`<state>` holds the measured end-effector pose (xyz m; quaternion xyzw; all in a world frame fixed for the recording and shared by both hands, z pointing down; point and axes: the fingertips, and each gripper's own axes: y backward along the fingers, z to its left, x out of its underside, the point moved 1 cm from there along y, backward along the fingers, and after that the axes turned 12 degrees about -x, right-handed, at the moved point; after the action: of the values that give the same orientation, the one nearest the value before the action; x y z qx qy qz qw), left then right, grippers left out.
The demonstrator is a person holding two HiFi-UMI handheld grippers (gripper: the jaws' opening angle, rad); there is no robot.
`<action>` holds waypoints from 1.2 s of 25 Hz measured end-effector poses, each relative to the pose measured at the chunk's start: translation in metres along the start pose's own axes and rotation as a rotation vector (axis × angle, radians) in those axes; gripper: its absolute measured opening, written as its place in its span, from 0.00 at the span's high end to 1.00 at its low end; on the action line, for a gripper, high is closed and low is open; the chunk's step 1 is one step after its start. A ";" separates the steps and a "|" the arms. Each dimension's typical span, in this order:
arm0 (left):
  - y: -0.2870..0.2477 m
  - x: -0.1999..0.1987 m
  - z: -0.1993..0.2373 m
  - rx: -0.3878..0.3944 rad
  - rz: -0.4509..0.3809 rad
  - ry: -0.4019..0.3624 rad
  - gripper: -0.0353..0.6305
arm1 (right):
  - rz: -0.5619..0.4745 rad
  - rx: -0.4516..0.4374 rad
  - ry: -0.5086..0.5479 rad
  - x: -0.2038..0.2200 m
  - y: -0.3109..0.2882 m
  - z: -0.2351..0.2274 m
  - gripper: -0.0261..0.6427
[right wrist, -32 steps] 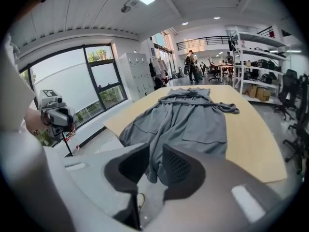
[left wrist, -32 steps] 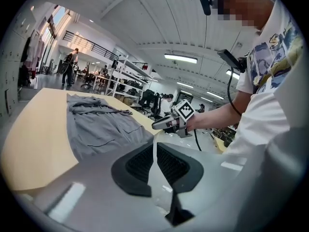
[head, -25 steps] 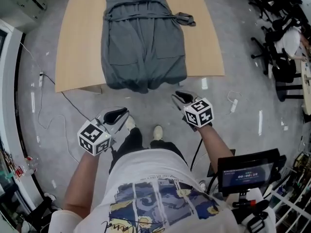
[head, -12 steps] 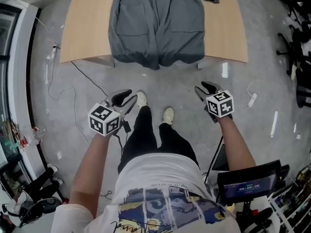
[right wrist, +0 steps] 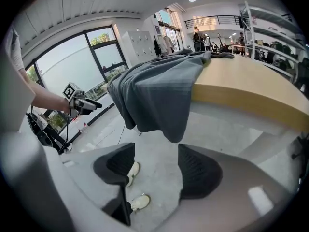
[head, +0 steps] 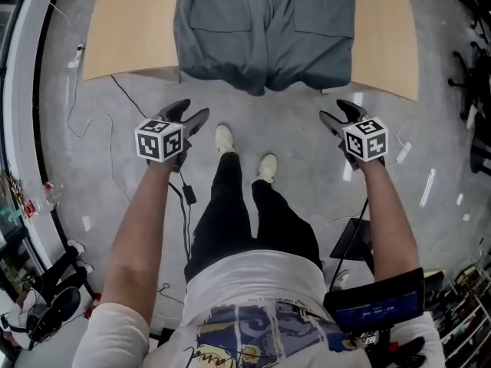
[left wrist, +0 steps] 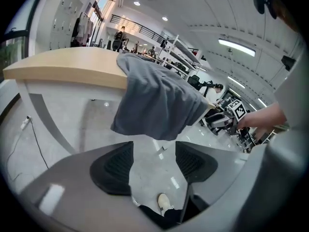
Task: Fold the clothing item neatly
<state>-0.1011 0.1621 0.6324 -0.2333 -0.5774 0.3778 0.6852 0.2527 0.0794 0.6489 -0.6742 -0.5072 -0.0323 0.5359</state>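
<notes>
Grey garment (head: 265, 29) lies flat on the wood worktop (head: 126, 29), top centre of head view. Its lower end, w/ two patch pockets, hangs over the near edge in two rounded lobes.

L claw (head: 190, 112) sits centre-left and R claw (head: 336, 112) centre-right. Both are just below the worktop edge, over the grey floor (head: 307, 175), pointing up-frame toward the hanging hem, neither touching the cloth.

L claw: jaws apart, have just been opening, nothing btw them. In left gripper view the gap shows only floor and a shoe; the garment (left wrist: 159, 100) hangs beyond the pads.

R claw: jaws wide apart too, just been opening, empty. In right gripper view the gap shows floor and pale shoes, cloth (right wrist: 154, 91) draped off the worktop edge ahead.

Person's shoes (head: 223, 138) stand on the floor btw the two claws, mid-frame in head view.
</notes>
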 end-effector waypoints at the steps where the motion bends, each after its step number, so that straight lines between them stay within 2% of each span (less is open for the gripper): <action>1: -0.005 -0.003 0.007 -0.003 -0.003 0.006 0.51 | 0.001 0.006 0.001 -0.002 -0.004 -0.005 0.55; 7: -0.035 -0.020 0.034 0.003 -0.004 -0.013 0.44 | -0.002 0.028 0.010 -0.015 -0.024 -0.045 0.53; 12: -0.061 -0.026 0.041 0.035 0.006 -0.043 0.40 | -0.035 0.046 0.027 -0.024 -0.031 -0.051 0.53; 17: -0.075 -0.037 0.046 0.054 -0.016 -0.053 0.38 | -0.011 0.065 0.060 -0.031 -0.042 -0.057 0.53; 20: -0.080 -0.046 0.042 0.084 -0.027 -0.084 0.38 | -0.023 0.039 0.046 -0.037 -0.051 -0.056 0.53; 24: -0.084 -0.057 0.022 0.171 -0.025 -0.160 0.38 | -0.034 -0.036 0.063 -0.040 -0.057 -0.048 0.53; 26: -0.081 -0.060 0.013 0.205 -0.022 -0.194 0.41 | -0.037 -0.067 0.081 -0.039 -0.059 -0.040 0.55; 30: -0.069 -0.058 -0.005 0.263 -0.021 -0.232 0.62 | -0.057 -0.100 0.089 -0.037 -0.054 -0.026 0.77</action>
<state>-0.0820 0.0748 0.6477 -0.0904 -0.6005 0.4674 0.6425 0.2089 0.0311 0.6756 -0.6831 -0.4999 -0.1027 0.5224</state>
